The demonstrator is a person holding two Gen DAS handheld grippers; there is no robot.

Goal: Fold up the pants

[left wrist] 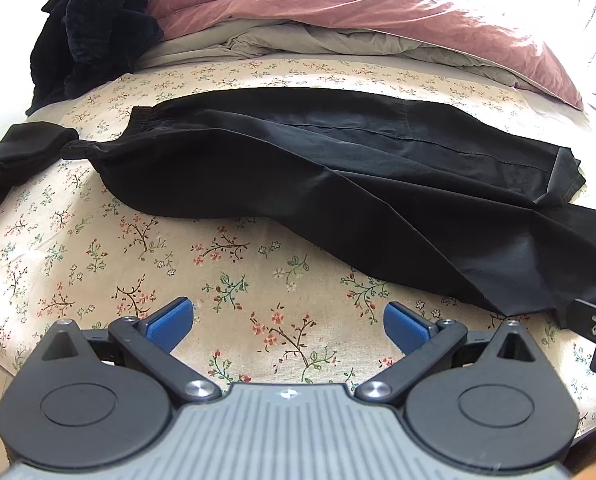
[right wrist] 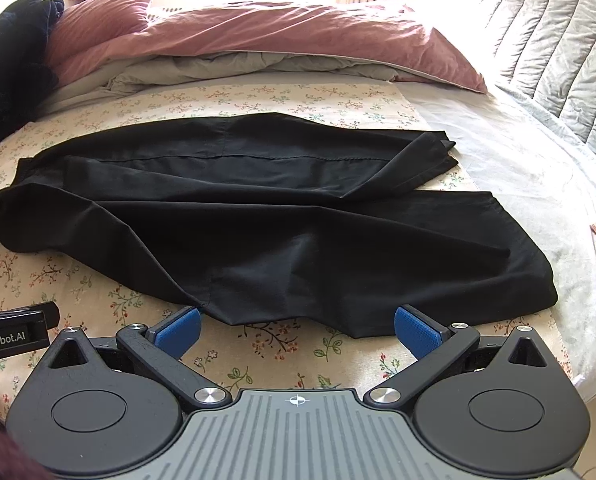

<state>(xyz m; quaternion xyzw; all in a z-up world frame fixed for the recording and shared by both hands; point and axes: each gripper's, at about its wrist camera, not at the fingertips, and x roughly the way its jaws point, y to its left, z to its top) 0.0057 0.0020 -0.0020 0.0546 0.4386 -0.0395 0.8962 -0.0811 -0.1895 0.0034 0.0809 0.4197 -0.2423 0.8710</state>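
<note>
- On the floral bedsheet point(left wrist: 226, 256), a pair of black pants point(left wrist: 337, 168) lies spread sideways, waistband to the left and leg hems to the right.
- From the right wrist view, the pants point(right wrist: 238, 220) show two legs splayed apart at the hems: the far leg ends in a turned-up cuff, the near leg fans out wide toward the sheet's right edge.
- A seam line runs along the far leg, and the fabric carries long diagonal creases.
- The left gripper point(left wrist: 288, 320) hovers over bare sheet just short of the pants' near edge, its blue-padded fingers point(left wrist: 170, 322) spread wide with nothing between them.
- The right gripper point(right wrist: 298, 326) has its jaws wide apart as well; the blue fingers point(right wrist: 415, 330) sit at the near hem of the pants, and the cloth edge dips between them without being pinched.
- Part of the right tool shows at the right edge of the left wrist view, and part of the left tool at the left edge of the right wrist view, so the two stand side by side.
- Beyond the pants, a pink duvet point(right wrist: 238, 40) lies bunched over grey bedding.
- A dark heap of clothes point(left wrist: 98, 24) sits at the far left corner of the bed.
- A grey quilted headboard point(right wrist: 545, 40) rises on the right.
</note>
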